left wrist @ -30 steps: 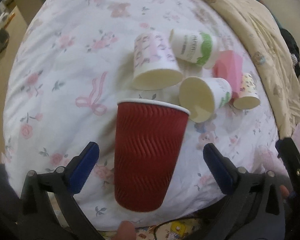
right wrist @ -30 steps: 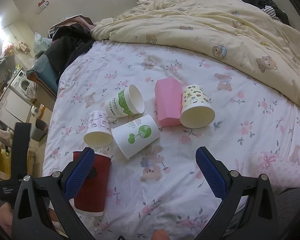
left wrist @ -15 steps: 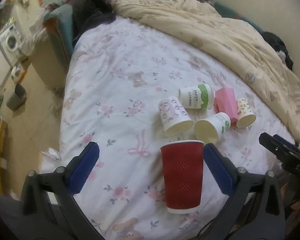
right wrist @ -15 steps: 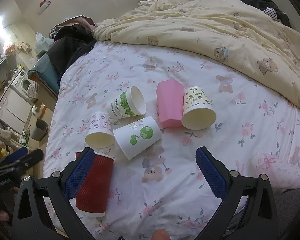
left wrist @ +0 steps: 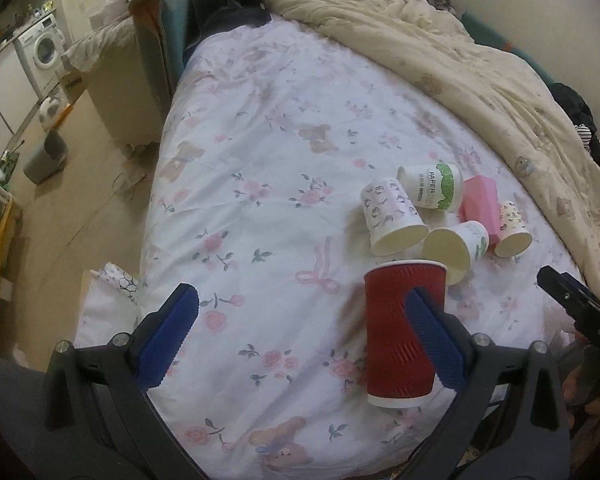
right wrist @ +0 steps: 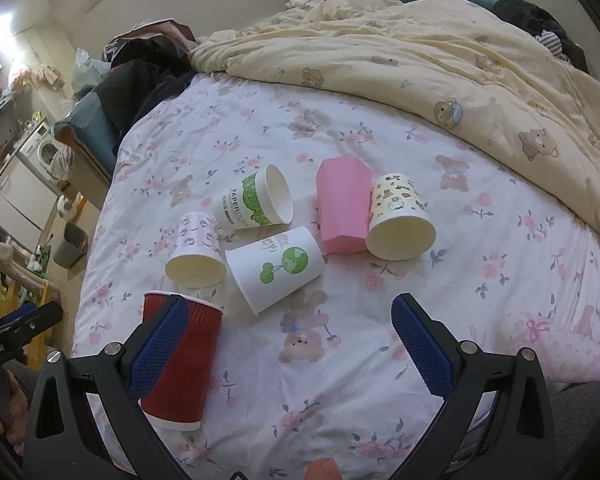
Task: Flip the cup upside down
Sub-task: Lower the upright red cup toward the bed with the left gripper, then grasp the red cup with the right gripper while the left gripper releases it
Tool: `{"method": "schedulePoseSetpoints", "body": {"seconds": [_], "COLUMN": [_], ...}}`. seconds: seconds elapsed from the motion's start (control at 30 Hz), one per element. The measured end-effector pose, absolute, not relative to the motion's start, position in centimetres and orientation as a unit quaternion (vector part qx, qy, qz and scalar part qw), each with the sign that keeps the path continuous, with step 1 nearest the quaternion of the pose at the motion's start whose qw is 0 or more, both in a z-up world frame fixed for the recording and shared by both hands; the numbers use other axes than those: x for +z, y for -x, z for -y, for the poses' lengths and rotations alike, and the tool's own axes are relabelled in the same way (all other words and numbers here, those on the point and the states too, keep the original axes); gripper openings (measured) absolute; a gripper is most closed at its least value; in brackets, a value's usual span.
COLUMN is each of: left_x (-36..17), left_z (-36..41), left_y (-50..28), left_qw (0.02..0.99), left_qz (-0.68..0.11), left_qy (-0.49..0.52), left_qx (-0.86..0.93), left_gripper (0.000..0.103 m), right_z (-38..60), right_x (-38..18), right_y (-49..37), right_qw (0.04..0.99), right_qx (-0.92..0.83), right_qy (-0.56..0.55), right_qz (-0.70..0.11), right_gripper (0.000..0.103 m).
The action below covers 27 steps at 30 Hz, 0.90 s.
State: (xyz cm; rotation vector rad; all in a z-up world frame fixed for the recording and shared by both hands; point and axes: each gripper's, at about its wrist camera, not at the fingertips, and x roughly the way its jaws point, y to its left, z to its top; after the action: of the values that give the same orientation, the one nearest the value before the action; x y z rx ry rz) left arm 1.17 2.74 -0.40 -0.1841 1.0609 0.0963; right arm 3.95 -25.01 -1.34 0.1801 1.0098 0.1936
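A red ribbed paper cup (left wrist: 400, 332) stands upside down on the flowered bed sheet (left wrist: 260, 208), wide rim down and closed base up. It also shows in the right wrist view (right wrist: 184, 364). My left gripper (left wrist: 300, 340) is open and empty, pulled back from the cup, its right finger (left wrist: 436, 340) in front of it. My right gripper (right wrist: 288, 348) is open and empty, with the cup behind its left finger (right wrist: 156, 348).
Several paper cups lie on their sides beyond the red one: a pink-patterned cup (right wrist: 194, 252), a green-print cup (right wrist: 256, 200), a tree-print cup (right wrist: 276, 268), a pink cup (right wrist: 342, 204) and a cartoon cup (right wrist: 400, 220). A cream quilt (right wrist: 440, 52) covers the far side. The bed edge drops off left.
My left gripper has pulled back and up from the red cup, which stays standing upside down on the sheet. The right gripper has barely moved.
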Motion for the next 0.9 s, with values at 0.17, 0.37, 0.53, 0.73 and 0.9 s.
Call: {"method": "schedulePoseSetpoints", "body": {"seconds": [0.17, 0.37, 0.53, 0.73, 0.9], "left_x": [-0.5, -1.1, -1.4, -1.8, -1.7], "left_z": [-3.0, -3.4, -4.3, -5.3, -5.0], "left_y": [-1.2, -1.1, -1.1, -1.3, -1.5], "left_qw": [0.856, 0.853, 0.847, 0.835, 0.835], "left_qz": [-0.506, -0.510, -0.515, -0.527, -0.531], "left_qy": [0.099, 0.102, 0.115, 0.145, 0.131], "left_qx": [0.040, 0.054, 0.064, 0.064, 0.062], "left_gripper": [0.101, 0.101, 0.101, 0.101, 0.101], "right_z": [24.3, 21.7, 19.3, 16.4, 14.1], "right_x": [-1.6, -2.5, -5.6, -8.7, -10.3], "right_y": [-3.7, -2.7, -2.4, -2.8, -3.2], "right_qw": [0.858, 0.839, 0.790, 0.727, 0.723], "right_qx": [0.106, 0.145, 0.172, 0.204, 0.195], "right_qy": [-0.075, -0.043, -0.064, -0.131, -0.093], "right_qz": [-0.496, -0.523, -0.585, -0.642, -0.656], "right_gripper": [0.103, 0.103, 0.103, 0.101, 0.098]}}
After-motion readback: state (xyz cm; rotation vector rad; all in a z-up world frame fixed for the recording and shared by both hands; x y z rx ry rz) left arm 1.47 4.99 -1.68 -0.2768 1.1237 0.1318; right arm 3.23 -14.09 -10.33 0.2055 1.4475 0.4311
